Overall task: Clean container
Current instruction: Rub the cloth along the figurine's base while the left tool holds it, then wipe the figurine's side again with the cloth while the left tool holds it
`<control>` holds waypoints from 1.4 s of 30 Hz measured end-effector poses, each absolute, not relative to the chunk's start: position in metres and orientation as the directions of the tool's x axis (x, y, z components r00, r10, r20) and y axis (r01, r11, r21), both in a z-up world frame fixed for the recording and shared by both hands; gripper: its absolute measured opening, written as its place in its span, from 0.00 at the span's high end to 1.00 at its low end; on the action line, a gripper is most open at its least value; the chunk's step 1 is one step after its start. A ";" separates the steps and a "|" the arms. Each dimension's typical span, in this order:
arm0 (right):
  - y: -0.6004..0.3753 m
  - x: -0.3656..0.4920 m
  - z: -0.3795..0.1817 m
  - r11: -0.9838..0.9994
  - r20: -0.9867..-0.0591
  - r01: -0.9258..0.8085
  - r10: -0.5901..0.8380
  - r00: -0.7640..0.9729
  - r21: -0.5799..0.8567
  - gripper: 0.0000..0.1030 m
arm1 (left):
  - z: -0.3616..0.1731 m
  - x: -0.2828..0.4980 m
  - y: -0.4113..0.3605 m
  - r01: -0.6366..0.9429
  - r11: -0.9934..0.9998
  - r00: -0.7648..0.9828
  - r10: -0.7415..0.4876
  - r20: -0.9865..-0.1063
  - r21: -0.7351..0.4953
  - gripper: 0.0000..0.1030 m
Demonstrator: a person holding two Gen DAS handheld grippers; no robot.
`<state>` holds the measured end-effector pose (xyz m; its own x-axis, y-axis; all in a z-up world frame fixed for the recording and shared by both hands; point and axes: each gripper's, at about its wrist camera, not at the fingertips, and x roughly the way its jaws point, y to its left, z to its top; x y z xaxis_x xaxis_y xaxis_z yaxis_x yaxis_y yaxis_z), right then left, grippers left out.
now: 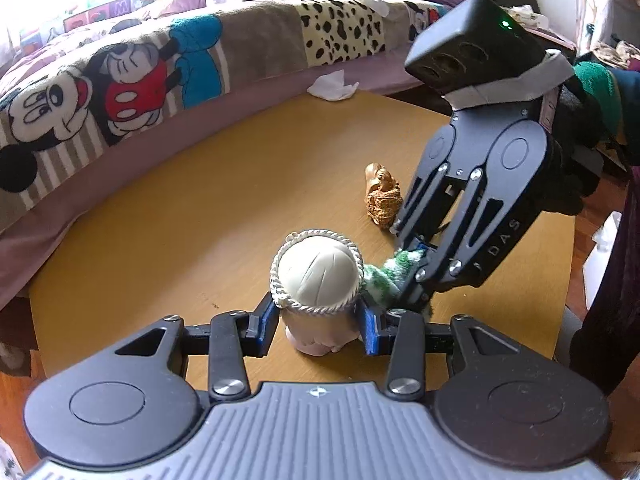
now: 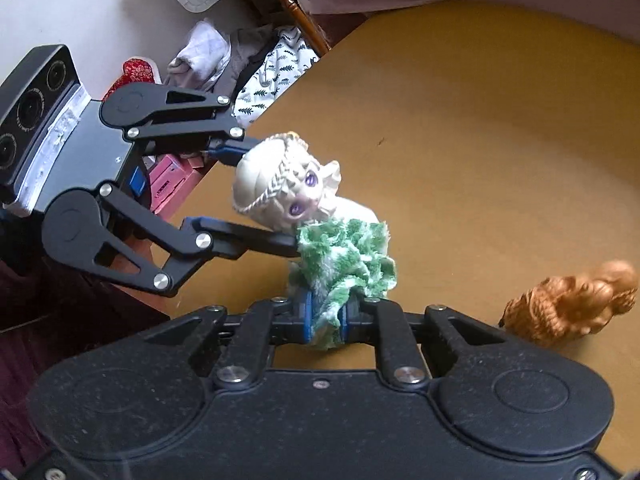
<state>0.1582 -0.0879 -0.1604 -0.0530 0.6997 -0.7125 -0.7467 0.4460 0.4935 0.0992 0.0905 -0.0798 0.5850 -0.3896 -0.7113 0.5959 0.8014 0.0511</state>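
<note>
The left tongs (image 1: 320, 322) are closed on the pale cream figurine container shaped like a doll's head with a braided rim (image 1: 316, 280), their blue pads pressing its lower body from both sides and keeping it upright on the yellow-brown wooden surface (image 1: 180, 208). The right tongs (image 2: 325, 318) are clamped tight on a bunched green-and-white terry cloth (image 2: 348, 256), whose free end is pressed against the container's side, just under the purple-eyed face.

By my reading, the wiping step is in hand: one side steadies the piece while the other rubs it. The next stroke calls for the cloth to travel over the curved head and into the braid grooves without shoving the piece out of the pads, so a firm left hold and light sideways pressure seem wise.

The container looks matte and off-white, with shallow scored lines on its dome and a twisted cord-like band around it; I cannot tell whether any dirt remains. It stands near the middle of the surface, with a small golden-brown carved figurine (image 2: 572, 304) well apart from it, and a bed with a cartoon-print blanket (image 1: 120, 80) beyond the far edge.
</note>
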 end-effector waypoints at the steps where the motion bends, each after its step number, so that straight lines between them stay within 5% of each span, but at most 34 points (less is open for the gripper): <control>1: -0.090 0.159 -0.160 0.455 -0.715 -0.743 0.698 -0.044 0.490 0.88 | -0.079 0.100 0.090 0.579 0.814 0.586 -0.382 -0.714 0.039 0.61; 13: -0.113 0.176 -0.151 0.571 -0.724 -0.693 0.682 0.103 0.440 0.88 | -0.074 0.096 0.074 0.208 0.977 0.674 -0.173 -0.718 -0.040 0.55; 16: -0.116 0.177 -0.148 0.569 -0.719 -0.693 0.687 0.104 0.443 0.88 | -0.076 0.097 0.072 0.314 0.949 0.663 -0.200 -0.721 0.025 0.60; 20: -0.117 0.177 -0.145 0.561 -0.714 -0.697 0.693 0.099 0.447 0.88 | -0.078 0.098 0.082 0.651 0.744 0.577 -0.359 -0.733 0.148 0.61; 42: -0.109 0.173 -0.145 0.567 -0.696 -0.698 0.705 0.137 0.437 0.87 | -0.079 0.104 0.088 0.610 0.787 0.560 -0.347 -0.752 0.091 0.59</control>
<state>0.1727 -0.1090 -0.1452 0.1370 0.7049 -0.6959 -0.6982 0.5671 0.4370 0.1036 0.0877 -0.0786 0.5602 -0.3467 -0.7524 0.6099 0.7872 0.0914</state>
